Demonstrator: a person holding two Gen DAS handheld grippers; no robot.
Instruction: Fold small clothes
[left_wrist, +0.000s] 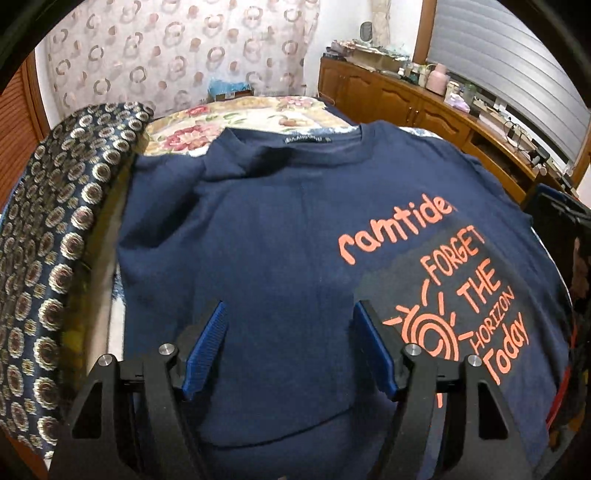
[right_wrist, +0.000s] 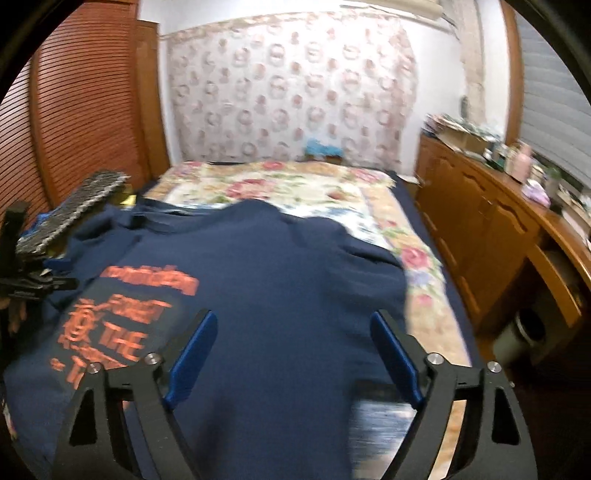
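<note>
Left gripper (left_wrist: 288, 347) and right gripper (right_wrist: 293, 354) wide, empty, over navy T-shirt (left_wrist: 280, 229). Risk: uneven pinches skewing fold.

Ahead of the left gripper (left_wrist: 288, 347) stretches a bed (left_wrist: 258, 110) under a floral cover, ending at a curtain (left_wrist: 177, 55) printed with pink rings. To that gripper's right runs a long wooden cabinet (left_wrist: 399, 96) — its top crowded with boxes and bottles (too small to name) — below a grey slatted shutter (left_wrist: 509, 62). To its left lies a dark patterned cloth (left_wrist: 55, 229) with round medallions. From the right gripper (right_wrist: 291, 354), a brown louvred door (right_wrist: 81, 110) stands far to the left — white wall above the curtain.
</note>
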